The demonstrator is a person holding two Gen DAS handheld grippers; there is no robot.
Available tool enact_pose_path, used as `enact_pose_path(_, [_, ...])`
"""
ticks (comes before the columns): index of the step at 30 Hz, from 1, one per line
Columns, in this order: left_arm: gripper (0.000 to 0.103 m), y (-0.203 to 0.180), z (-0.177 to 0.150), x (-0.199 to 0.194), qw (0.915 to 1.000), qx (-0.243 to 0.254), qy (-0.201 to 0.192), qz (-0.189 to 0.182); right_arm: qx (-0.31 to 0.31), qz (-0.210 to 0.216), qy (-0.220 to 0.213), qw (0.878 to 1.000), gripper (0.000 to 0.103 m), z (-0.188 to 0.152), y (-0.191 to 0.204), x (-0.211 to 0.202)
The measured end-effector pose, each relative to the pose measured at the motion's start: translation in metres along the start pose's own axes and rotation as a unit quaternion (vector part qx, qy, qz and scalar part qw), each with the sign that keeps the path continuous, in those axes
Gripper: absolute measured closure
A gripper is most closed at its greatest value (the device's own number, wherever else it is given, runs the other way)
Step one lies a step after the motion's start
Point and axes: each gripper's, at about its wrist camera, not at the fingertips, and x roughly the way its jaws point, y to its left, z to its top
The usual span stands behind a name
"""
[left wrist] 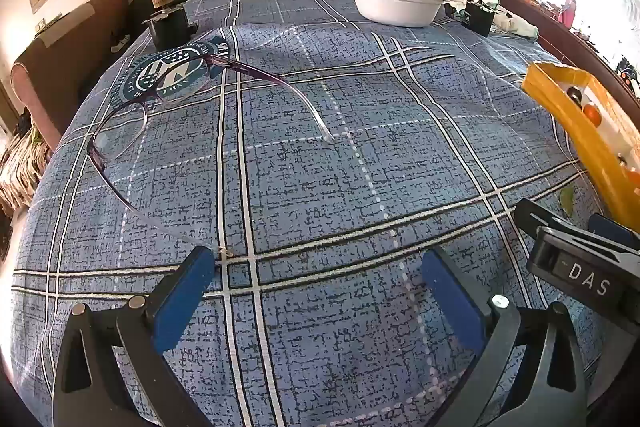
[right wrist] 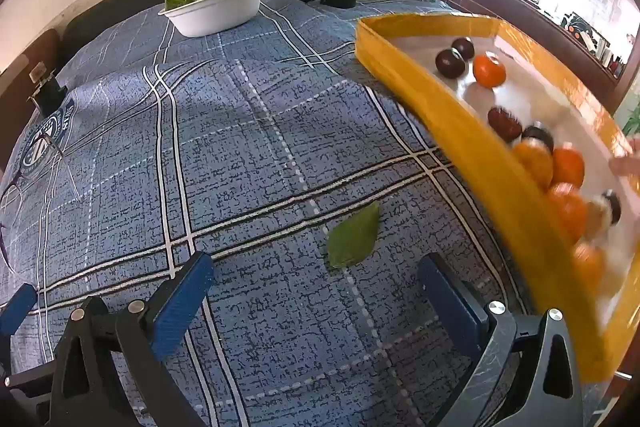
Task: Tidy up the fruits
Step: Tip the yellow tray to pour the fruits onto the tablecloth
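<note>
Hanging over a blue plaid cloth [left wrist: 320,155], the left gripper [left wrist: 316,291] and the right gripper [right wrist: 316,291] both stand with jaws spread wide and nothing between the blue pads. Ahead and to the right of the right gripper a yellow tray [right wrist: 460,147] sits tilted and blurred, with oranges [right wrist: 489,70] and dark plums [right wrist: 450,63] lying inside it and fingertips [right wrist: 626,163] at its far edge, while a loose green leaf [right wrist: 354,237] lies on the cloth just ahead of the jaws. Ahead and to the left of the left gripper lies a pair of glasses [left wrist: 180,87], one temple tip just beside the left pad, and far ahead stands a white bowl [left wrist: 394,7] of greens.
</note>
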Motion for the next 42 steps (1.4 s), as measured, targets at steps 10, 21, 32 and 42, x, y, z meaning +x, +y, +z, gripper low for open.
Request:
enact_pose_path(10, [0.0,-0.0001,0.0,0.0,1.0,0.0,0.0,0.001,0.0,0.001,0.005,1.0,0.0,0.0,-0.0003,-0.0003])
enact_pose_path(21, [0.0,-0.0001,0.0,0.0001,1.0,0.0,0.0,0.0,0.001,0.001,0.006,1.0,0.0,-0.0009,-0.0021,-0.0042])
enact_pose_path(32, [0.0,0.0003,-0.0001,0.0006,1.0,0.0,0.0,0.0,0.0,0.001,0.005,1.0,0.0,-0.0017,-0.0015,-0.0073])
enact_pose_path(42, [0.0,0.0037,-0.0002,-0.0004,1.0,0.0,0.0,0.0,0.0,0.001,0.005,1.0,0.0,-0.0009,-0.0039,-0.0056])
